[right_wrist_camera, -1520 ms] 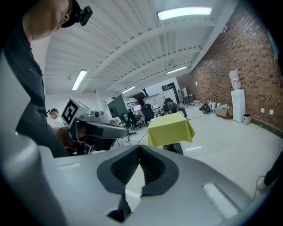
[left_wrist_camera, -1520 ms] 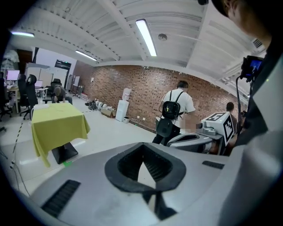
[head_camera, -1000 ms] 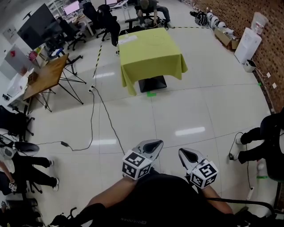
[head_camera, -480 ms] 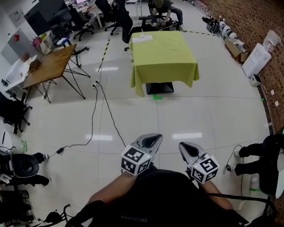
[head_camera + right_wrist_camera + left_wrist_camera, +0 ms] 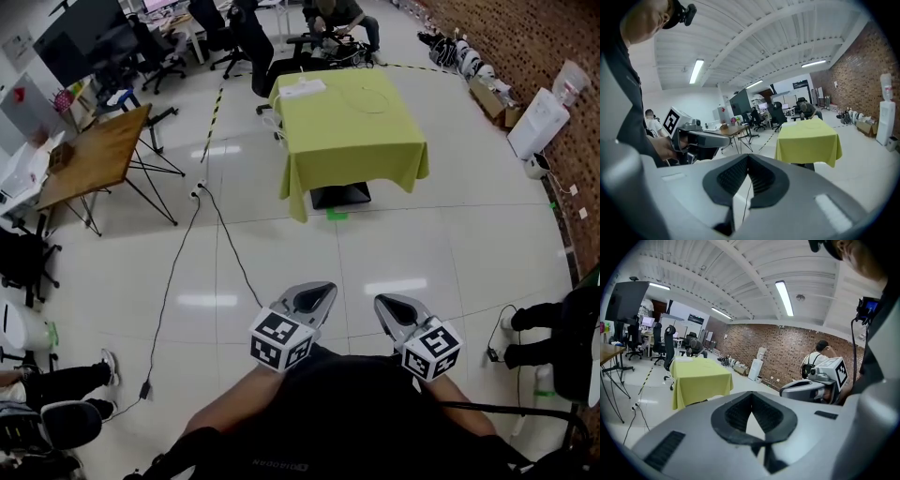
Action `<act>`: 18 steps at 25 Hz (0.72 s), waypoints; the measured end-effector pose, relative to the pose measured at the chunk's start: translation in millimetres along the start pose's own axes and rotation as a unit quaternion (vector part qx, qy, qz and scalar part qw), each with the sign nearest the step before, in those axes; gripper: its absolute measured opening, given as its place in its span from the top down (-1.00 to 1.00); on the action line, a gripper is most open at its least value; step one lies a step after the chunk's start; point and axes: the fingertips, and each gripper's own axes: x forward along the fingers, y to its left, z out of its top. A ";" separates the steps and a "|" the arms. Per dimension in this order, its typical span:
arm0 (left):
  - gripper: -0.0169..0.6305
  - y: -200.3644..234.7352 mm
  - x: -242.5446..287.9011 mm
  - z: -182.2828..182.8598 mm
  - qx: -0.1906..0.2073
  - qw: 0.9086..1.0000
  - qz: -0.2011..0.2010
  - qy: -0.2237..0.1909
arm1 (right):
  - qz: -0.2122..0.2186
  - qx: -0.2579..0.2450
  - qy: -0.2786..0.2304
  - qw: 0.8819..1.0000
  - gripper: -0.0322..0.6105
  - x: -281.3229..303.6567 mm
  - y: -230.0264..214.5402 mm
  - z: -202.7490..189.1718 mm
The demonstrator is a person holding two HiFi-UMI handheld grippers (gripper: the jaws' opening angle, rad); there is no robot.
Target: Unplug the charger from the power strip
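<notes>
Yellow table (image 5: 352, 131) is well off, so I'm on approach; left gripper (image 5: 317, 294), right gripper (image 5: 388, 306) (both closed, empty) must reach its power strip (image 5: 300, 89).

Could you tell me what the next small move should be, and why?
Probably step forward to the yellow-covered table: what looks like the power strip lies at its far left corner, out of reach, and the left gripper and right gripper are shut and empty.

The person wears a black top (image 5: 319, 417) with faint pale lettering. The left gripper (image 5: 317, 296) and right gripper (image 5: 390, 307) have smooth grey shells, black ribbed pads (image 5: 736, 414) and white cubes (image 5: 281, 339) bearing black square markers.
</notes>
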 end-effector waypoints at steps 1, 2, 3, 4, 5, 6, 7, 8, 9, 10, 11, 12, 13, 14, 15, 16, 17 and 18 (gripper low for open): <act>0.93 9.4 -0.1 2.1 -0.001 1.000 0.002 0.000 | 0.004 -0.003 0.003 1.000 0.89 8.2 1.7 2.5; 0.93 18.6 -0.2 4.0 -0.004 1.000 0.005 0.000 | 0.009 -0.008 0.007 1.000 0.89 15.1 3.4 5.0; 0.93 27.4 -0.7 5.8 -0.009 1.000 0.009 -0.001 | 0.013 -0.013 0.013 1.000 0.89 21.1 4.7 7.6; 0.93 35.7 -1.7 7.3 -0.015 1.000 0.013 -0.001 | 0.016 -0.016 0.017 1.000 0.89 26.6 5.1 10.5; 0.93 43.5 -2.7 8.3 -0.022 1.000 0.017 -0.003 | 0.017 -0.016 0.020 1.000 0.89 32.2 4.3 13.5; 0.93 50.9 -3.2 9.3 -0.028 0.999 0.020 -0.004 | 0.018 -0.013 0.022 0.999 0.89 38.5 2.1 16.5; 0.93 58.2 -2.7 10.4 -0.033 0.999 0.024 -0.006 | 0.019 -0.010 0.024 0.999 0.89 45.6 -1.1 19.5; 0.93 65.6 -1.3 11.9 -0.037 0.999 0.027 -0.008 | 0.021 -0.008 0.025 0.999 0.89 53.7 -4.7 22.7; 0.93 73.3 0.9 13.7 -0.040 0.999 0.030 -0.009 | 0.024 -0.007 0.027 0.999 0.89 62.6 -8.4 26.1; 0.93 81.7 3.6 15.7 -0.042 0.998 0.035 -0.011 | 0.030 -0.008 0.027 0.999 0.89 72.2 -12.0 29.5; 0.93 90.9 6.6 18.2 -0.043 0.998 0.041 -0.012 | 0.037 -0.011 0.028 0.999 0.89 82.4 -15.8 33.1; 0.93 100.8 10.1 21.4 -0.044 0.998 0.049 -0.013 | 0.045 -0.013 0.028 0.998 0.89 93.1 -20.5 36.9; 0.93 110.9 13.9 25.5 -0.046 0.997 0.058 -0.014 | 0.054 -0.015 0.028 0.998 0.89 104.2 -26.3 41.3; 0.93 120.9 17.9 30.6 -0.049 0.996 0.068 -0.015 | 0.063 -0.015 0.028 0.998 0.89 115.7 -33.1 46.7; 0.93 130.7 21.9 36.5 -0.050 0.996 0.077 -0.015 | 0.071 -0.014 0.027 0.997 0.89 127.8 -40.4 53.1; 0.93 140.4 26.2 43.0 -0.051 0.995 0.086 -0.016 | 0.080 -0.015 0.026 0.996 0.89 140.4 -48.1 60.6; 0.93 150.1 30.6 50.3 -0.050 0.994 0.094 -0.016 | 0.089 -0.017 0.025 0.996 0.89 153.6 -56.0 69.4; 0.93 159.6 35.5 58.4 -0.049 0.993 0.102 -0.017 | 0.097 -0.020 0.023 0.995 0.89 166.5 -63.8 79.5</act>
